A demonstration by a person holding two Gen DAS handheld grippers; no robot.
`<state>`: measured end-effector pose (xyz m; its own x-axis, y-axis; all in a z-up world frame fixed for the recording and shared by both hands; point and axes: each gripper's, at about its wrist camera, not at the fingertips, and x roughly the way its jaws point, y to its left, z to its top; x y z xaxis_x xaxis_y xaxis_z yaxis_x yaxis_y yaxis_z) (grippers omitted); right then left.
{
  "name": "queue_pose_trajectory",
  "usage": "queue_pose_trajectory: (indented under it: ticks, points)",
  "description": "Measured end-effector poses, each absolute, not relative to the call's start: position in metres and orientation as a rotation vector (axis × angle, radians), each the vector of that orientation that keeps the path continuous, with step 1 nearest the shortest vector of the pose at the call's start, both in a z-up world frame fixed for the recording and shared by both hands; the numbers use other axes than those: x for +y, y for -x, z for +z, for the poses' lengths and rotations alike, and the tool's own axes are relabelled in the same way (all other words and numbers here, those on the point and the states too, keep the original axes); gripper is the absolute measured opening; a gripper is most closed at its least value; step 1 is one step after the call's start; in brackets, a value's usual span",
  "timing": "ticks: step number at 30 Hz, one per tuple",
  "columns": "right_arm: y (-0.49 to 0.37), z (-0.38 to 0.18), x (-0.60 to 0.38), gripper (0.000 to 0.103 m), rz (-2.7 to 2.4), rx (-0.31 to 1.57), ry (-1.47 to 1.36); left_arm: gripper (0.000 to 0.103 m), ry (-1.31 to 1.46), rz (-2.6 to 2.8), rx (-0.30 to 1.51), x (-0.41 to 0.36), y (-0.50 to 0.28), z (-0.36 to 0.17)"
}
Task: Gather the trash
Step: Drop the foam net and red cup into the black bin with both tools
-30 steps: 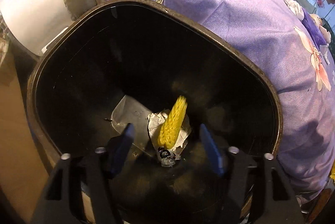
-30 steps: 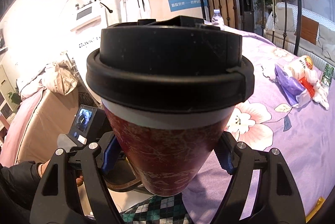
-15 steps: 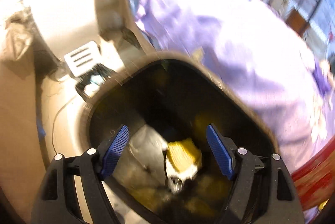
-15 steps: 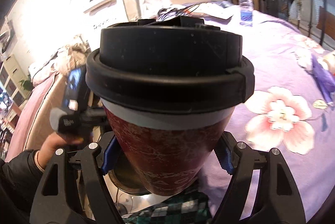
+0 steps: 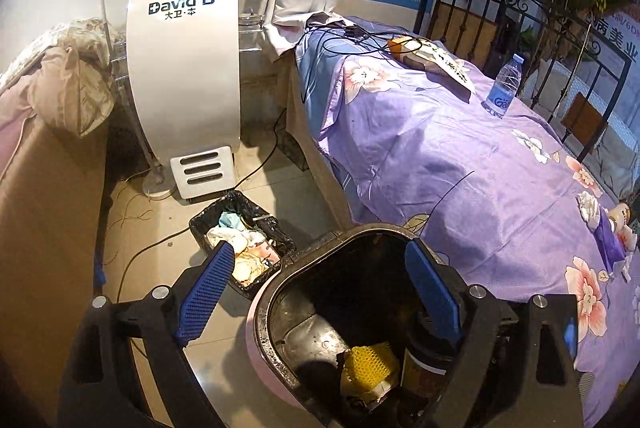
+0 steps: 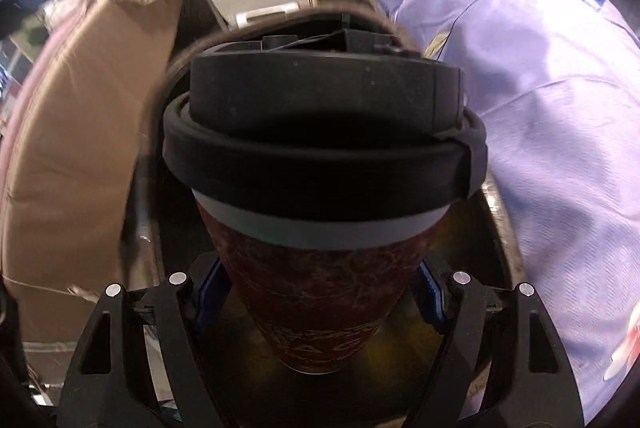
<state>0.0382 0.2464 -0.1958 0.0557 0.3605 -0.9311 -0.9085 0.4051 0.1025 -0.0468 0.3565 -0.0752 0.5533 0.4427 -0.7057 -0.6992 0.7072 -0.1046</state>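
A dark red paper cup with a black plastic lid (image 6: 320, 228) is clamped upright between the pads of the right gripper (image 6: 320, 300), directly over the mouth of the pink, black-lined bin (image 5: 264, 312); the left gripper (image 5: 316, 296) is held wide open, empty

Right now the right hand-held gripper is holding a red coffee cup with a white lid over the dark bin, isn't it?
Not quite: the lid is black, not white. The right wrist view shows it. The rest is right: the right hand-held gripper is shut on the red coffee cup, over the dark bin.
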Motion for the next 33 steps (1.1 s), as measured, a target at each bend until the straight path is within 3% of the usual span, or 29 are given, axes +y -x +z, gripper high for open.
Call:
queue_pose_trajectory:
  ticks: [9,13,19,33]
  points:
    - [-0.034,-0.232,0.267,0.077,1.010,1.250,0.773,0.085,0.414,0.664,0.721,0.353,0.042,-0.083]
    - [-0.031,-0.231,0.266,0.084,1.012,1.275,0.769,0.085,0.417,0.650,0.722,0.349,0.038,-0.083]
    - [-0.028,-0.212,0.252,0.085,1.076,1.264,0.692,0.085,0.415,0.640,0.722,0.344,0.034,-0.081]
    - [-0.050,-0.118,0.112,0.085,1.025,0.961,0.211,0.086,0.375,0.478,0.749,0.293,-0.017,-0.081]
